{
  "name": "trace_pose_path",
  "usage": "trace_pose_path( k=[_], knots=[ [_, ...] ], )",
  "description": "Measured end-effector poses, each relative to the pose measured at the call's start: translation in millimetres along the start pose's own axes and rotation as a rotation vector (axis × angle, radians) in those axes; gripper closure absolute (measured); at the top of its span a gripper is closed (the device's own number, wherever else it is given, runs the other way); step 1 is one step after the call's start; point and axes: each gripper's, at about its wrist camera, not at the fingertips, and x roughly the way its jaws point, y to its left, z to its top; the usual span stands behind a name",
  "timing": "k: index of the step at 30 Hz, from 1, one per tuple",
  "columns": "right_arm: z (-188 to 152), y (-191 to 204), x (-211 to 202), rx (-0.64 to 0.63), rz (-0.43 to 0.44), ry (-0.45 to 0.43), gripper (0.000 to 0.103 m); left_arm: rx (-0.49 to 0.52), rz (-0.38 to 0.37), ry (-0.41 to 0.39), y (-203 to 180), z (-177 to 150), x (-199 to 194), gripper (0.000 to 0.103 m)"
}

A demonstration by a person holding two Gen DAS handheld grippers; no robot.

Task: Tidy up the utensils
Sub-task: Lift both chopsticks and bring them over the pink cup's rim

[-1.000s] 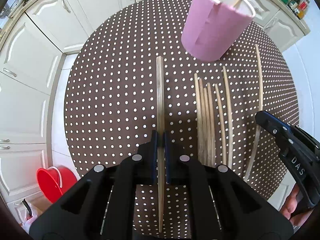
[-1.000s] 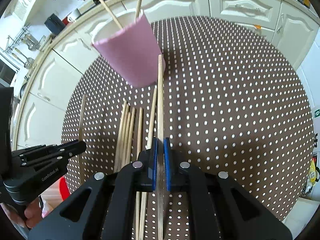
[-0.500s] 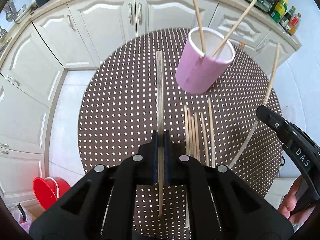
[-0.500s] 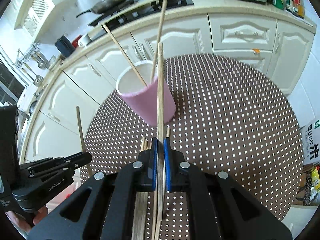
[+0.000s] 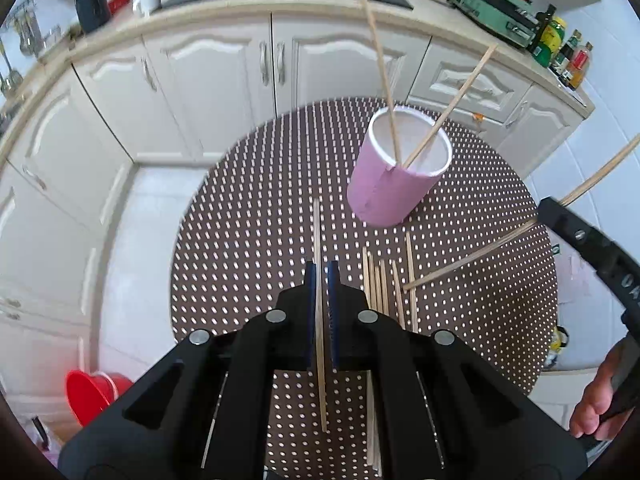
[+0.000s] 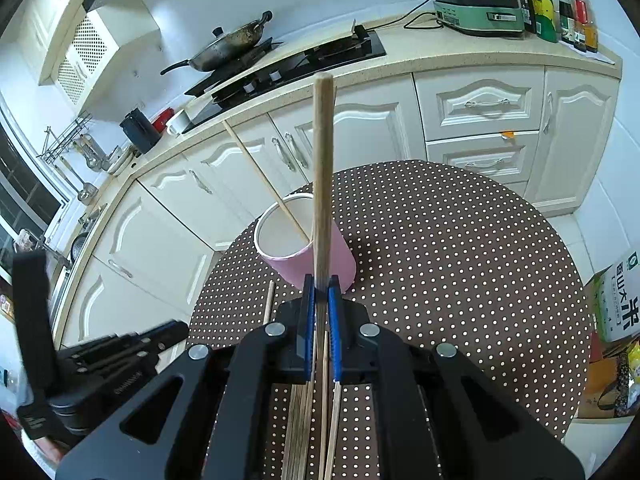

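Note:
A pink cup (image 5: 394,192) stands on the round polka-dot table (image 5: 248,240) with two chopsticks (image 5: 382,80) leaning in it. Several loose chopsticks (image 5: 378,280) lie in front of the cup. My left gripper (image 5: 319,280) is shut on one chopstick (image 5: 317,232), held above the table left of the cup. My right gripper (image 6: 320,292) is shut on another chopstick (image 6: 322,184), raised in front of the cup (image 6: 342,260). In the left wrist view the right gripper (image 5: 548,208) comes in from the right, its chopstick (image 5: 480,252) slanting over the table. The left gripper (image 6: 176,330) shows low at the left of the right wrist view.
White kitchen cabinets (image 5: 224,80) wrap around behind the table, with a hob and wok (image 6: 228,44) on the counter. A red bucket (image 5: 90,394) sits on the floor at the left. A rice box (image 6: 618,300) stands right of the table (image 6: 460,260).
Both grippers have risen from the table, each lifting its chopstick. The cup and loose chopsticks now look smaller and farther below.

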Motion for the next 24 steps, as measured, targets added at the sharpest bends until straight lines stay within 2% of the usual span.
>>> trace_pose_path(
  k=[9, 20, 24],
  knots=[
    [-1, -9, 3, 0.045, -0.018, 0.028, 0.098, -0.077, -0.030, 0.192, 20, -12, 54, 0.096],
    [7, -11, 15, 0.072, -0.041, 0.064, 0.098, -0.093, -0.015, 0.297, 29, 2, 110, 0.096],
    [9, -9, 23, 0.072, -0.036, 0.084, 0.098, -0.130, -0.023, 0.336, 38, 11, 127, 0.096]
  ],
)
